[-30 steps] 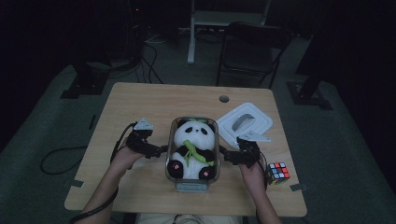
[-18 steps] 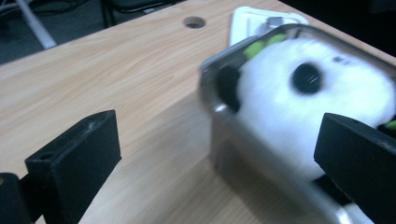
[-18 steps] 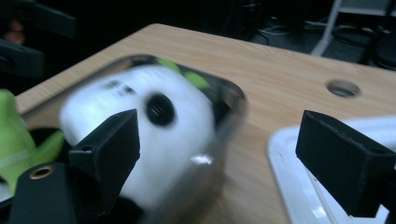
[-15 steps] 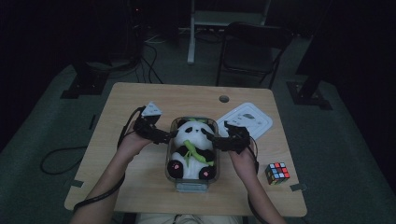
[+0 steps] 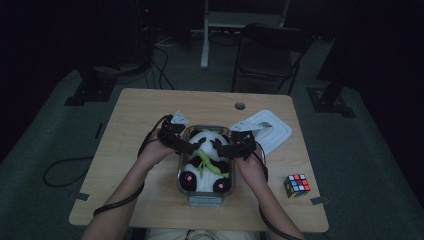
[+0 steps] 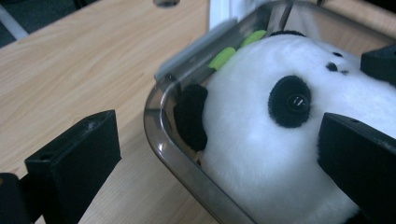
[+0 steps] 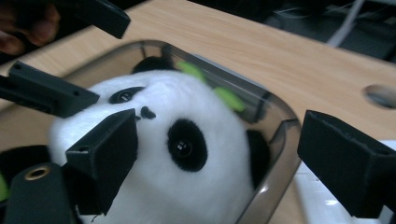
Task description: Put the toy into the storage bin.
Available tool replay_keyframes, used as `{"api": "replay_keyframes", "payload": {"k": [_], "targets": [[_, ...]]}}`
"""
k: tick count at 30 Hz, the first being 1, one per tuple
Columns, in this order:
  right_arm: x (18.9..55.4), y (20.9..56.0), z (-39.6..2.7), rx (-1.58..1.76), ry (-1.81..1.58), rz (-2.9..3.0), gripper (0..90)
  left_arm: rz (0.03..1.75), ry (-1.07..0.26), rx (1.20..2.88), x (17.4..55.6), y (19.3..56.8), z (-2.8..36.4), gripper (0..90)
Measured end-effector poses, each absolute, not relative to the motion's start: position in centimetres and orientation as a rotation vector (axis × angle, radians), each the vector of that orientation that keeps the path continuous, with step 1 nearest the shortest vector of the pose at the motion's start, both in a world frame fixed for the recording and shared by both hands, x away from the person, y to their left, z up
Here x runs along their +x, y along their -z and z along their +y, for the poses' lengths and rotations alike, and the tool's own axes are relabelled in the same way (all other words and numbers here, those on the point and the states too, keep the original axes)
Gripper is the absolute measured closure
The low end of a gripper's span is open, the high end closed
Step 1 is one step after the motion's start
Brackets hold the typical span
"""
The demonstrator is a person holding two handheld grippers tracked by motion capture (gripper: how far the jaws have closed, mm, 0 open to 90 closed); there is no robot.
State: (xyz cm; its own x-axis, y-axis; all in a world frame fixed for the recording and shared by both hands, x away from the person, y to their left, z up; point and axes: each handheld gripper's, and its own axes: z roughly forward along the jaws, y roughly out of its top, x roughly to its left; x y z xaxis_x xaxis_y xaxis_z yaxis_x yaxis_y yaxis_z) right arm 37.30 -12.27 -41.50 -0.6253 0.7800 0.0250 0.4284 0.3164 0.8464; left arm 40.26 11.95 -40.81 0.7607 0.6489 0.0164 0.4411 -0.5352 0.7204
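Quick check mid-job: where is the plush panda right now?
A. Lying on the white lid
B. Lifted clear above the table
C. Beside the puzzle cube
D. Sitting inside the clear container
D: the plush panda sits inside the clear container, its head against the container wall in both gripper views.

Since a second ago I have brought my left gripper (image 5: 192,146) in from the tabletop beside the clear container (image 5: 181,176) to the panda's (image 5: 205,165) head, its jaws now straddling the container's wall. My right gripper (image 5: 227,149) has likewise closed in from the other side, one jaw against the panda's face, one outside the rim.
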Motion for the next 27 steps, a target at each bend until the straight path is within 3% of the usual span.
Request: {"api": "replay_keyframes", "payload": {"k": [4, 15, 27], "targets": [[37.5, 42.1, -11.6, 1.074, -1.111, 2.212, 10.7, 0.816, -0.397, 2.268, 40.5, 41.5, 11.4, 1.1], [37.1, 41.9, -12.6, 1.115, -1.191, 2.188, 10.7, 0.814, -0.389, 2.237, 40.1, 40.8, 12.3, 1.1], [33.6, 40.8, -14.3, 1.109, -1.27, 2.179, 10.7, 0.709, -0.303, 2.163, 35.8, 38.5, 13.7, 1.1]]}}
